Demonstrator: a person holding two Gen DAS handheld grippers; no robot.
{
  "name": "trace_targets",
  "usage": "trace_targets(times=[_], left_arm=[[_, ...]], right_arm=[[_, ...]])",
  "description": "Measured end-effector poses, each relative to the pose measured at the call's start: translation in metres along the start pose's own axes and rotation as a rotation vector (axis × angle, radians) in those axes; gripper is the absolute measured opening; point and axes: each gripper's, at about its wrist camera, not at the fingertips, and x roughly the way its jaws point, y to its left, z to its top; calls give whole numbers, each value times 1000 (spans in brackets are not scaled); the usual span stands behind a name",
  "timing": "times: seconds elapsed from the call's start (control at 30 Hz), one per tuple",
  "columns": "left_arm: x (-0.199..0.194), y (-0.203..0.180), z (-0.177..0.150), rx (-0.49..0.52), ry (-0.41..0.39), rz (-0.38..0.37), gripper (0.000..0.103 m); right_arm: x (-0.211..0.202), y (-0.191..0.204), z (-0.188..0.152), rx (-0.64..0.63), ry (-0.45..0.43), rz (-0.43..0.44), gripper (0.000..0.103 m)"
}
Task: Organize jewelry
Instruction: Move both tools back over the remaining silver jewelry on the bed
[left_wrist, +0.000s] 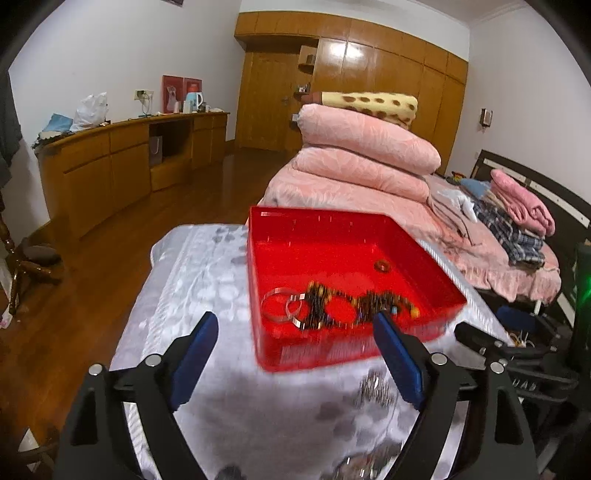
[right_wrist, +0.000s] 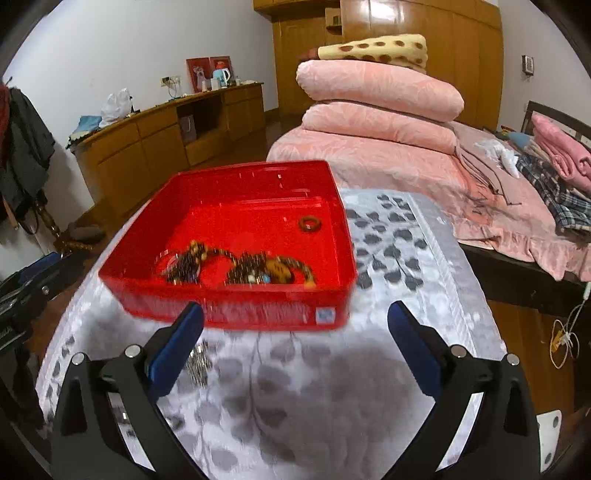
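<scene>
Item: red tray (right_wrist: 236, 314), jewelry inside; silver chain (right_wrist: 199, 363) loose on table, near edge. My fingers (right_wrist: 413, 343) wide, empty (both pairs). Next: pinch chain.

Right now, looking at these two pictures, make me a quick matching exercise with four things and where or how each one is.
Things:
1. red tray
2. small brown ring
3. silver bangles
4. left hand-held gripper

Places or states:
A. alone, toward the tray's far side
B. open, holding nothing
C. on the patterned grey cloth
D. beside the beaded bracelets, near the tray's front

Pairs: 1-C, 2-A, 3-D, 4-B
</scene>
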Motion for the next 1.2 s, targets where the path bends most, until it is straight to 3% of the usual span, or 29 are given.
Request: trace_targets(times=[0.7,1.2], left_arm=[[-17,-23,-84,84,132,-24,85],[-1,-42,-99,119,219,-63,83]], right_arm=[[-30,-9,-66,9,75,-5,97],[-36,-6,-73,-1,75,19,97]])
